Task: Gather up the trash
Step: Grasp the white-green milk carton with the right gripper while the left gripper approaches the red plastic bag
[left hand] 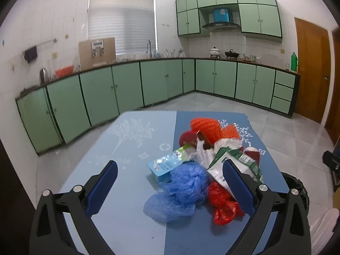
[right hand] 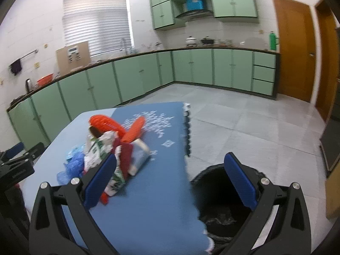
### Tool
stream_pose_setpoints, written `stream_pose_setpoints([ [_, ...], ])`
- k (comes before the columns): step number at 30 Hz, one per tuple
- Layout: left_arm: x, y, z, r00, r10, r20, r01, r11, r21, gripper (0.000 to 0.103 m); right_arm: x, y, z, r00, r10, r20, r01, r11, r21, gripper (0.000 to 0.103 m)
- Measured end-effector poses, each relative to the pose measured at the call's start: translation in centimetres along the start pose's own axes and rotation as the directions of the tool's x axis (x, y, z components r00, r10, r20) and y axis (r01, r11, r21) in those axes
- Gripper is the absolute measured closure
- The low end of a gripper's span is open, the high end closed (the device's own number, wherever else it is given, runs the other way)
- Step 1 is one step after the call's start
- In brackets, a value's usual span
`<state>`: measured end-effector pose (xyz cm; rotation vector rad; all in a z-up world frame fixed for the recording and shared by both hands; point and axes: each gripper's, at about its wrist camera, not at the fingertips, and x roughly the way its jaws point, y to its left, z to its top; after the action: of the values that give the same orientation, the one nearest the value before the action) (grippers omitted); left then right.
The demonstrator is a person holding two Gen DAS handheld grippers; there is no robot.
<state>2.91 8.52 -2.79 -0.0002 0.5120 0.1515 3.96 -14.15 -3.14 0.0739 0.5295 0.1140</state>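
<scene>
A heap of trash lies on the blue table (left hand: pixel 119 191): a crumpled blue plastic bag (left hand: pixel 180 189), a red plastic bag (left hand: pixel 223 204), a light blue carton (left hand: pixel 163 165), a green-and-white wrapper (left hand: pixel 233 161), white plastic (left hand: pixel 204 150) and orange netting (left hand: pixel 210 127). My left gripper (left hand: pixel 170 182) is open, its fingers on either side of the blue bag, just short of it. My right gripper (right hand: pixel 170 174) is open and holds nothing, hanging over the table's right edge (right hand: pixel 187 159) with the heap (right hand: pixel 106 148) to its left. Below its right finger stands a black-lined bin (right hand: pixel 221 201).
Green cabinets (left hand: pixel 127 85) line the far walls, with a sink and pots on the counter. A wooden door (left hand: pixel 312 68) is at the right. Grey tiled floor (right hand: pixel 244 123) surrounds the table. The left gripper's body shows at the right wrist view's left edge (right hand: pixel 14 165).
</scene>
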Motion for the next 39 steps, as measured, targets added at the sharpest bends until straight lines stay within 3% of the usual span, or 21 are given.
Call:
stream_pose_setpoints([
  [15, 5.1, 4.6, -2.5, 0.991, 0.078, -0.105, -0.079, 0.997, -0.01, 0.01, 6.9, 9.4, -1.1, 0.985, 0.159, -0.072, -0.167, 0.978, -0.129, 0.005],
  [24, 6.5, 6.0, -3.7, 0.982, 0.095, -0.164, -0.099, 0.995, -0.011, 0.012, 9.2, 12.4, -2.4, 0.98, 0.148, -0.136, -0.174, 0.962, -0.211, 0.012],
  [31, 7.0, 6.6, -4.2, 0.979, 0.093, -0.184, -0.1, 0.995, -0.03, 0.012, 10.8, 13.9, -3.4, 0.985, 0.093, -0.142, -0.133, 0.944, -0.303, 0.013],
  [33, 7.1, 6.6, -4.2, 0.978, 0.092, -0.186, -0.1, 0.994, -0.032, 0.012, 11.3, 14.0, -3.7, 0.986, 0.083, -0.145, -0.127, 0.937, -0.327, 0.02],
  [39, 7.0, 6.7, -4.2, 0.979, 0.091, -0.185, -0.098, 0.995, -0.03, 0.012, 11.9, 13.9, -3.7, 0.985, 0.094, -0.147, -0.137, 0.938, -0.319, 0.021],
])
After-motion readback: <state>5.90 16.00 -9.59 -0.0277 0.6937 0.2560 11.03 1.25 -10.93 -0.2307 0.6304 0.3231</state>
